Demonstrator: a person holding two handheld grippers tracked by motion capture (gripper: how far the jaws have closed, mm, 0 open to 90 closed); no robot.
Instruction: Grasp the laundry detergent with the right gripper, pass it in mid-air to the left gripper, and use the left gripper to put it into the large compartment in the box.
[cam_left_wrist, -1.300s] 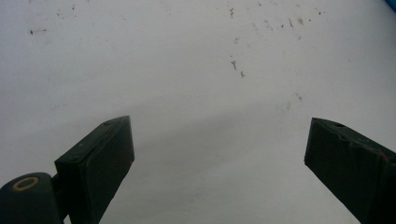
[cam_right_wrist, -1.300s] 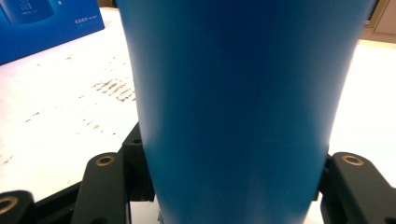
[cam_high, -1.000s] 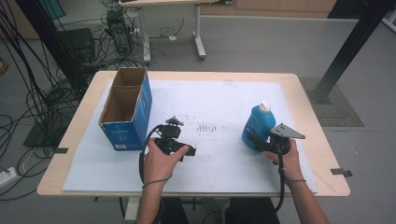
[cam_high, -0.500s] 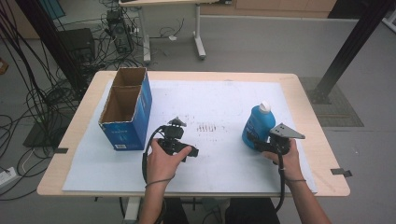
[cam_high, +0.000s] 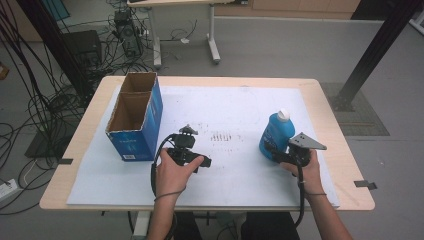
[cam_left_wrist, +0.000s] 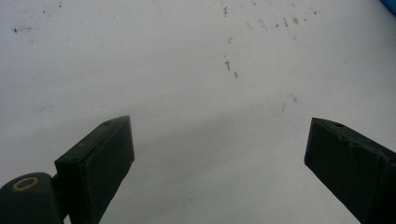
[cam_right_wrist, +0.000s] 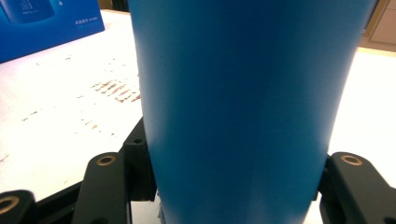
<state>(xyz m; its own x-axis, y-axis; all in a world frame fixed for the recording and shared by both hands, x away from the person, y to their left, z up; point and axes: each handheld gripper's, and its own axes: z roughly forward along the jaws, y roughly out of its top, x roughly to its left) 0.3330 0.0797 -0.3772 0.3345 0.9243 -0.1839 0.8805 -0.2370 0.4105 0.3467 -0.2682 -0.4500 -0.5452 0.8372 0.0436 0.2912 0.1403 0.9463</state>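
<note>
A blue bottle (cam_high: 275, 134) with a white cap stands upright on the white sheet at the right of the table. My right gripper (cam_high: 271, 150) is shut on its lower body; in the right gripper view the blue bottle (cam_right_wrist: 243, 107) sits squeezed between both black jaws. My left gripper (cam_high: 186, 134) rests near the table's middle, jaws wide apart. In the left gripper view its two fingers (cam_left_wrist: 100, 158) frame bare white sheet with nothing between them.
An open blue cardboard box (cam_high: 134, 116) stands at the table's left, also seen far off as the blue box (cam_right_wrist: 46, 23) in the right gripper view. Brown smudges (cam_high: 222, 136) mark the white sheet between the grippers. Cables and a desk leg lie on the floor beyond.
</note>
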